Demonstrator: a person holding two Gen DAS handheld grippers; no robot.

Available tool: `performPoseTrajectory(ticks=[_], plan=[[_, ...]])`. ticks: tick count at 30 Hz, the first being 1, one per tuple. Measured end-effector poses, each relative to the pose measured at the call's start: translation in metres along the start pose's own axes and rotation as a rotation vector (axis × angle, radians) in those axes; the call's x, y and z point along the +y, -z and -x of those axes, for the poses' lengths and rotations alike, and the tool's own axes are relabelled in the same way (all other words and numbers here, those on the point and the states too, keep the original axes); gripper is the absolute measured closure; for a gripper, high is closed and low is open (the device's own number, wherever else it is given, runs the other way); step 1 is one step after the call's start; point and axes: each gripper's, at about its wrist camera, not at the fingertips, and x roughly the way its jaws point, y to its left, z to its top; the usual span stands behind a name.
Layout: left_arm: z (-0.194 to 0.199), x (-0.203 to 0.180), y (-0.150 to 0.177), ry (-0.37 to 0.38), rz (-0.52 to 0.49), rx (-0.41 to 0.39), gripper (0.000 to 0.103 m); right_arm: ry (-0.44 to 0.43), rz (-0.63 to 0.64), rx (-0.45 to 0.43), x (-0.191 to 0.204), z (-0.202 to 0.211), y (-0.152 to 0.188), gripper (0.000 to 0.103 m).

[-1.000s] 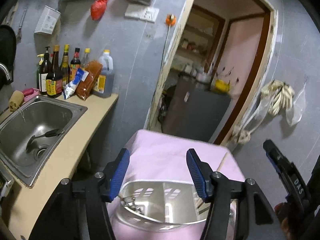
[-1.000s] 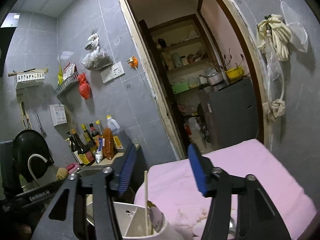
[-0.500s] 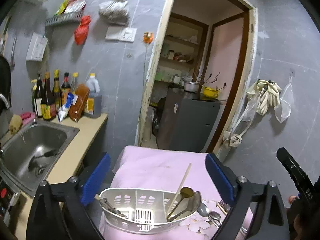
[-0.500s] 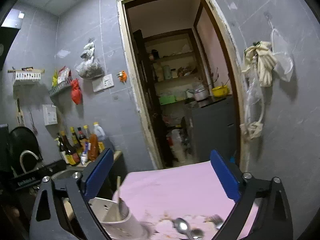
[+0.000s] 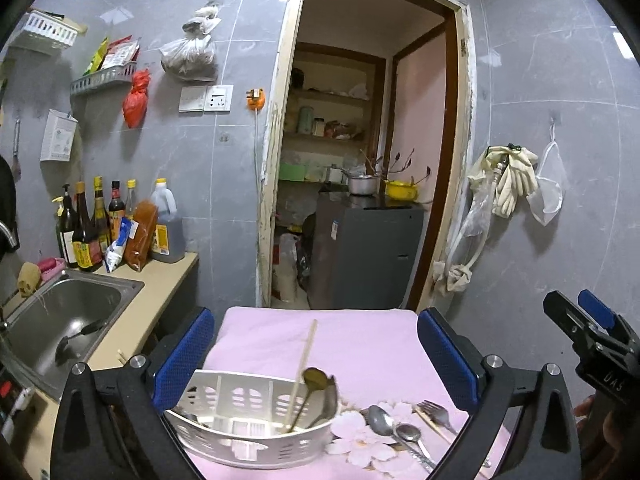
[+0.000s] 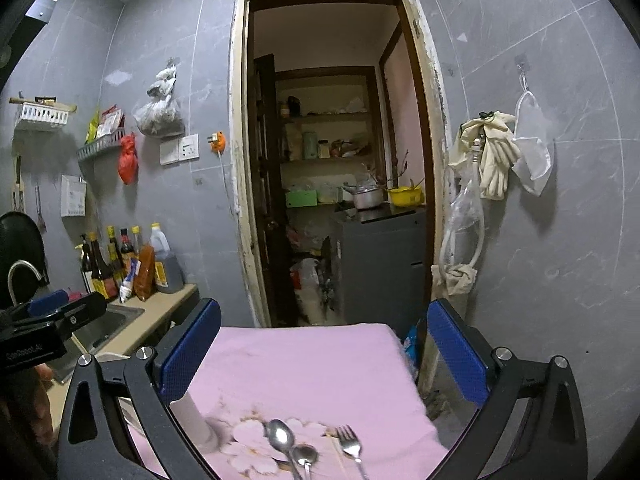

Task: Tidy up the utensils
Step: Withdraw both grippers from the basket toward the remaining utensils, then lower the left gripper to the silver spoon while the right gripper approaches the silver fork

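Utensil sorting, partly done: both claws empty.

White caddy [image 5: 256,426] on pink cloth [image 5: 360,344] held chopstick [image 5: 303,364] and ladle [image 5: 314,380]; two spoons [image 5: 378,416] and fork [image 6: 349,444] lay loose beside it. Left gripper [image 5: 316,360] and right gripper [image 6: 324,350] hovered above, spread wide, gripping nothing. Next move likely calls for lowering onto a spoon.

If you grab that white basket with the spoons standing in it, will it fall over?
It might tip. The white basket looks like thin, light plastic with cut-out holes, and the tall chopstick and ladle lean on one end, adding uneven weight. It probably slides little on the pink cloth.
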Motion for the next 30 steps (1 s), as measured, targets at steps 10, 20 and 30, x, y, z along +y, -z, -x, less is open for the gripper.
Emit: performPoseTrajectory(ticks=[10,20,30], plan=[[-0.010,-0.038,0.023,-0.040,0.008,0.055,0.001,-0.009,0.024,0.065,-0.042,-0.013,0.008,0.002],[-0.031,-0.077,0.066,-0.076,0.022,0.153,0.001,-0.042,0.023,0.157,-0.087,-0.040,0.035,0.002],[-0.068,-0.096,0.117,-0.145,0.042,0.216,0.001,-0.093,0.027,0.282,-0.114,-0.076,0.089,0.002]])
